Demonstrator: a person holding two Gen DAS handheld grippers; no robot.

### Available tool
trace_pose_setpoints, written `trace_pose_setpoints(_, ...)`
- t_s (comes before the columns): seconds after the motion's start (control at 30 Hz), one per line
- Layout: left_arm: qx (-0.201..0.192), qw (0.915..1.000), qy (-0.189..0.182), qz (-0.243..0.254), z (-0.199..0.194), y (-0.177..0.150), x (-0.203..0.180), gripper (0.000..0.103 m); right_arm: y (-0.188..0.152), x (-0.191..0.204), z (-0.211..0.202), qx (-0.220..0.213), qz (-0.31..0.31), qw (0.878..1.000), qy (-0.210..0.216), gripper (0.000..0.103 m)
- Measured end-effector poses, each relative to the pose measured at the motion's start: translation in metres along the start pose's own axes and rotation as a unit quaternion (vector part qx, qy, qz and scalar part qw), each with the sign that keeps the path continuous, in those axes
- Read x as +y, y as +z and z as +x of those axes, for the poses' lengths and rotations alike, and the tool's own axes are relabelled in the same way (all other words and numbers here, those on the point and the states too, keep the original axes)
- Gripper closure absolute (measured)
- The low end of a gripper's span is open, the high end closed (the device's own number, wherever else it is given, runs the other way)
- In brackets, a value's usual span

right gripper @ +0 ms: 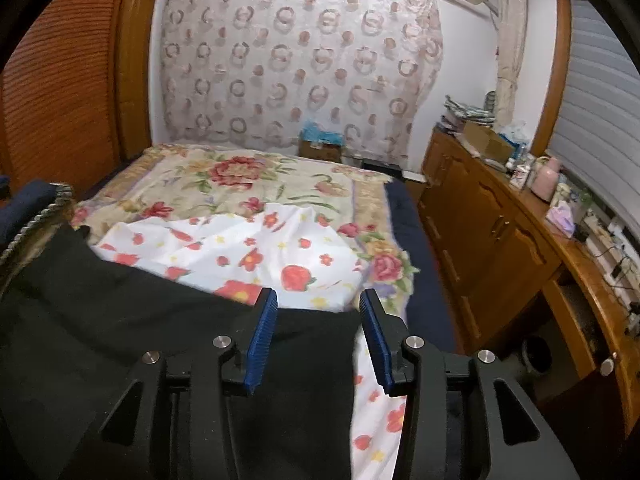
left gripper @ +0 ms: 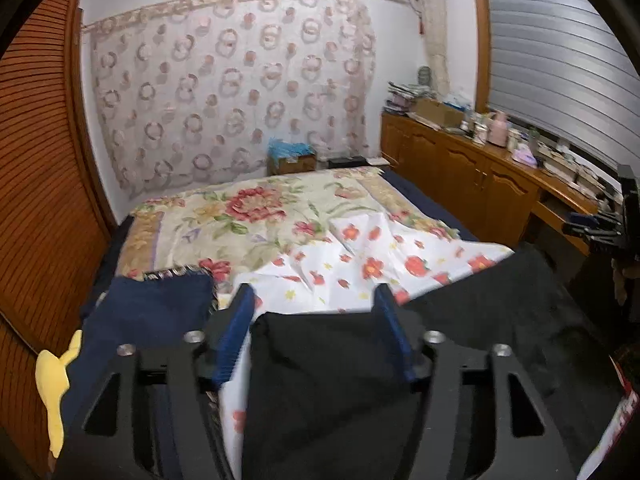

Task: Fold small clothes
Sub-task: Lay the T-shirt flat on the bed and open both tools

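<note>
Two grippers sit low over the near end of the bed (left gripper: pixel 256 216), both facing the curtained wall. Your left gripper (left gripper: pixel 314 300) has its blue fingers (left gripper: pixel 234 336) spread wide, one on each side of the black garment (left gripper: pixel 328 384); the cloth lies between them with a gap at either pad, so nothing is clamped. Your right gripper (right gripper: pixel 318 300) is likewise wide open, with its left finger (right gripper: pixel 262 336) over the garment (right gripper: pixel 120 320) and its right finger just beside the garment's right edge, above the white sheet (right gripper: pixel 248 248) with red flowers. The garment lies spread across the near edge of that sheet, which in turn covers the near part of the floral blanket (right gripper: pixel 224 176). In the left view, a folded navy cloth (left gripper: pixel 156 300) lies on the bed to the left of the garment, with a yellow item (left gripper: pixel 54 380) at the frame's left edge. Wooden cabinets (right gripper: pixel 480 220) with a cluttered top run along the right of the bed.
</note>
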State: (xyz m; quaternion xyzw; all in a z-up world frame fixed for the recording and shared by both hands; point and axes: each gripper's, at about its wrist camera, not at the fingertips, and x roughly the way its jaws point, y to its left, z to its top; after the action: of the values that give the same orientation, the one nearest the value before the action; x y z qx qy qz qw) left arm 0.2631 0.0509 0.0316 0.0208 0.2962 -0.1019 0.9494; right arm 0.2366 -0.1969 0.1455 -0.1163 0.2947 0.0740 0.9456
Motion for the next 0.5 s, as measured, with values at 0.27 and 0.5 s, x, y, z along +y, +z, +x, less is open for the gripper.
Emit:
trace_pose_setpoints(0.27,0.048,0.9977,-0.043,0.021,-0.026,-0.047,-0.03,0.024,-0.069,0.0,-0.039,0.032,0.025,0.998,0.054,0.058)
trace_pose_setpoints(0.5,0.096,0.993,-0.06,0.033,-0.024,-0.091,-0.049,0.024,-0.108,-0.02,-0.05,0.083,0.07,0.99,0.093,0.058)
